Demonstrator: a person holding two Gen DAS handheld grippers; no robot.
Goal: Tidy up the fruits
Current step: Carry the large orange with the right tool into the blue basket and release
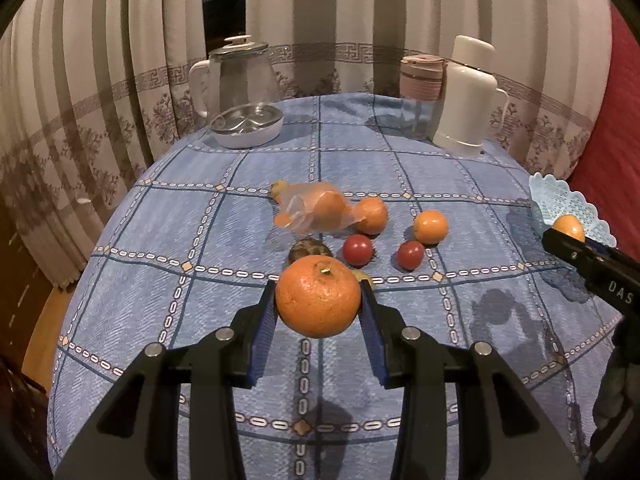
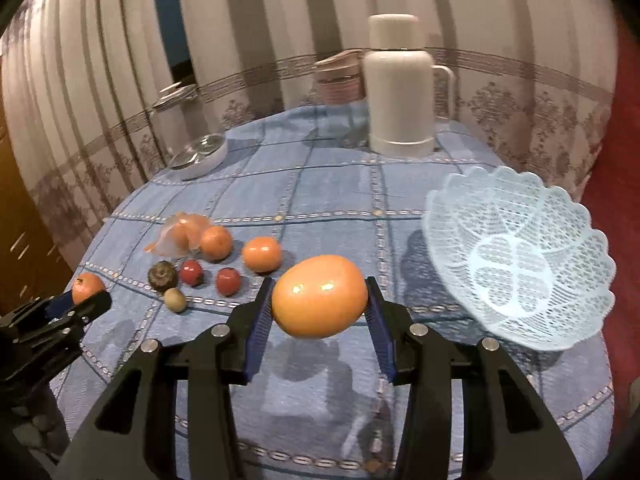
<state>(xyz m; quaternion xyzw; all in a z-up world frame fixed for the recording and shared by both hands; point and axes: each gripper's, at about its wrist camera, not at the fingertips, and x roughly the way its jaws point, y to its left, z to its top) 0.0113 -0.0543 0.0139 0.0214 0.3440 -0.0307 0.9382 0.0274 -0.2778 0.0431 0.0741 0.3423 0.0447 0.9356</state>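
A large orange (image 1: 318,297) with a small green stem is held between the blue pads (image 1: 262,330) of the left gripper (image 1: 319,300), above the blue checked tablecloth (image 1: 200,288). Behind it, two red fruits (image 1: 357,249), two smaller oranges (image 1: 430,226) and a thin plastic bag (image 1: 308,209) with orange fruit inside are seen on the cloth, close together. A dark brown fruit (image 1: 310,249) lies just behind the held orange. At the right edge, the right gripper (image 1: 576,246) is seen with an orange fruit (image 1: 568,227), in front of a light blue lace basket (image 1: 568,204). At the far side, a glass kettle (image 1: 240,80), a white thermos (image 1: 466,96) and a pink cup (image 1: 422,77) are standing before the curtain (image 1: 100,80).
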